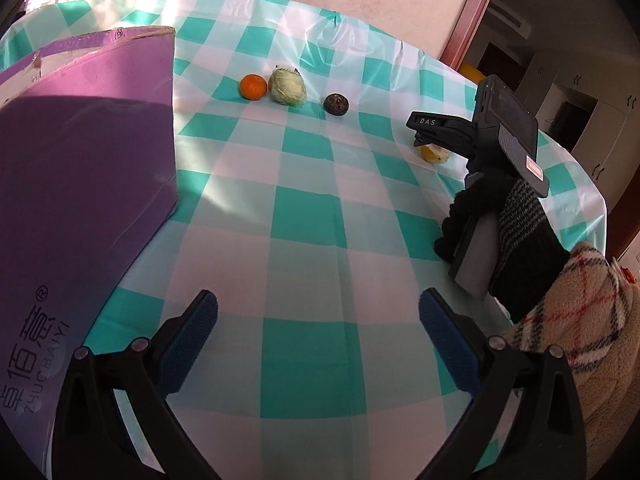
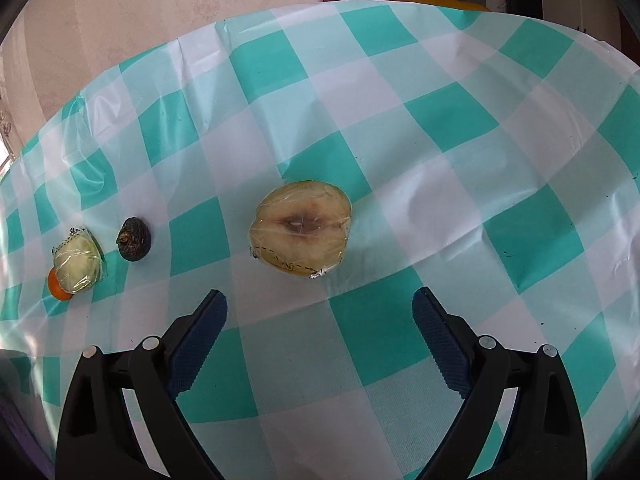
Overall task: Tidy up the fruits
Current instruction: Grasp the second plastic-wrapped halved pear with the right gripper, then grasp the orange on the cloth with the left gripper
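In the left wrist view an orange (image 1: 253,87), a plastic-wrapped pale green fruit (image 1: 287,86) and a dark round fruit (image 1: 336,103) lie in a row at the far side of the checked tablecloth. My left gripper (image 1: 318,312) is open and empty above the near cloth. My right gripper (image 2: 320,308) is open and empty, just short of a wrapped cut yellow fruit half (image 2: 301,227). That half shows in the left wrist view (image 1: 434,154), partly hidden by the right gripper's body (image 1: 480,140). The right wrist view also shows the dark fruit (image 2: 134,238), the green fruit (image 2: 78,266) and the orange (image 2: 58,288) at left.
A large purple box (image 1: 80,184) stands at the left of the table (image 1: 312,216). A gloved hand and plaid sleeve (image 1: 568,300) hold the right gripper at the table's right edge. A wall and red door frame lie beyond.
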Tool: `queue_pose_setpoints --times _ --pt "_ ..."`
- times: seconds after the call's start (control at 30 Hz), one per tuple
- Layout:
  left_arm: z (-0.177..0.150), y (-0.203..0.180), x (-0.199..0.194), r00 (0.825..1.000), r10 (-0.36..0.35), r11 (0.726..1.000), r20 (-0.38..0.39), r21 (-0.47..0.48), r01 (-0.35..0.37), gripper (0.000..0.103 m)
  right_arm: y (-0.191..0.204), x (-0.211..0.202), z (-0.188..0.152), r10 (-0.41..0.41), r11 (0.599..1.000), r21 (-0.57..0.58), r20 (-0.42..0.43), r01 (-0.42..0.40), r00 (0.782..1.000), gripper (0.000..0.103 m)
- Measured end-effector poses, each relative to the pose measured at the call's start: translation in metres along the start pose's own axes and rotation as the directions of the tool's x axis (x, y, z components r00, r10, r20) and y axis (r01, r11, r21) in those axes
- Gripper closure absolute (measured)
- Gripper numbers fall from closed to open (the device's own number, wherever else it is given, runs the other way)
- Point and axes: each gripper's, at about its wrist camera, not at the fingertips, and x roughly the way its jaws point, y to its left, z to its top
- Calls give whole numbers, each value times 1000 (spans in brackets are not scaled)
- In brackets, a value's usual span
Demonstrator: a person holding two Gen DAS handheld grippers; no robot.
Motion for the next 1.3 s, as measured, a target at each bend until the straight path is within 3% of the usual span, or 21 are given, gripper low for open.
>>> queue_pose_setpoints --times 0.13,0.27,0.33,0.47,0.63,0.73,0.93,1.0,1.07,1.2,1.3 --pt "-3 -10 2 999 16 998 -29 62 -14 2 16 27 21 -54 999 -1 -41 54 998 14" --pt "-4 -24 -1 1000 26 988 -17 150 -23 2 24 45 31 -140 990 -26 -70 139 988 33" --pt "0 -25 0 999 33 987 -17 155 -30 2 27 45 31 -141 990 -35 -65 139 988 38" --pt "24 -14 24 997 67 996 -40 61 -64 2 16 39 29 -72 997 31 -50 73 996 43" --pt "75 1 71 987 147 984 -58 -92 -152 2 -2 33 27 39 992 123 -25 -36 999 43" --pt "106 -7 97 984 176 978 -37 -107 -179 2 -12 33 26 90 982 168 -14 -86 996 43" --pt "162 -8 139 941 337 940 38 -65 -334 6 -20 30 23 148 969 198 6 -146 989 43" --pt "177 1 152 923 384 922 21 -60 -382 12 -21 34 26 161 968 195 7 -159 987 43" --pt "187 12 164 920 391 919 -26 -41 -392 16 -27 25 23 171 967 188 9 -170 985 43" --pt "199 33 176 885 458 888 -84 -10 -460 17 -35 21 24 179 967 182 14 -179 984 43" --pt "212 49 185 894 435 896 -107 -42 -441 20 -34 21 25 182 967 179 17 -182 983 43"
